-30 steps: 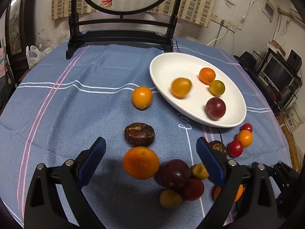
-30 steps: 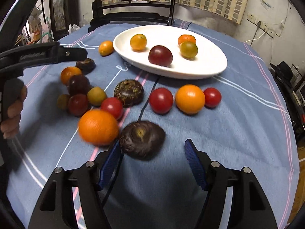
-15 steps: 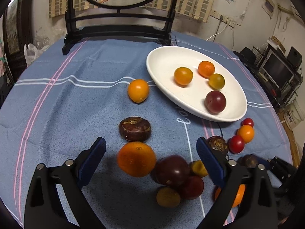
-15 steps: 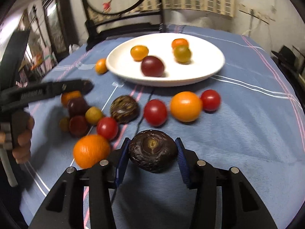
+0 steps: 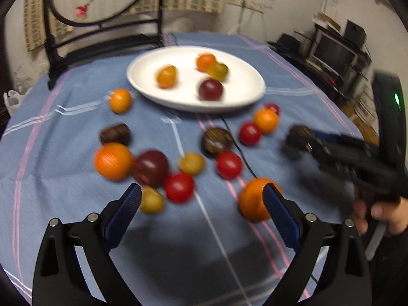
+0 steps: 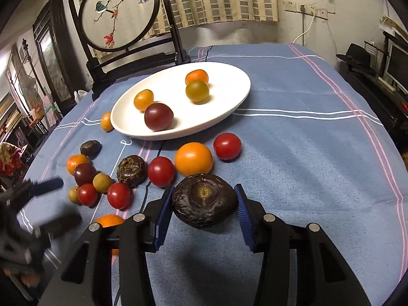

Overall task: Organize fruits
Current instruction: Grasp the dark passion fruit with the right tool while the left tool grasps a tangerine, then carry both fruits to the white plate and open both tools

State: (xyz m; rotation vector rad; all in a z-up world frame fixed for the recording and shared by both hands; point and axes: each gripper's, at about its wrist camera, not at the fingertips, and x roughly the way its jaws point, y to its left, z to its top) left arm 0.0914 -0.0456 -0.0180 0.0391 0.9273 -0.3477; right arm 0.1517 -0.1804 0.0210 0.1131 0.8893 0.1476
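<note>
My right gripper (image 6: 202, 210) is shut on a dark brown wrinkled fruit (image 6: 205, 200) and holds it above the blue cloth; it also shows in the left wrist view (image 5: 297, 137). The white plate (image 6: 229, 94) lies beyond, holding a dark plum (image 6: 158, 116), two orange fruits and a green-yellow one. My left gripper (image 5: 201, 210) is open and empty, low over the cloth, with an orange (image 5: 252, 199) by its right finger and a yellow fruit (image 5: 151, 200) by its left. Red tomatoes, oranges and brown fruits lie scattered in front of the plate.
A black wooden stand with a round painted screen (image 6: 119, 12) stands at the table's far edge behind the plate. The blue striped cloth (image 6: 318, 153) covers the round table. Shelves with electronics (image 5: 336, 48) stand off the right side.
My right gripper closed on the dark brown fruit and lifted it off the cloth. My left gripper swung right and back, its view now blurred, so the fruit cluster sits to its left.
</note>
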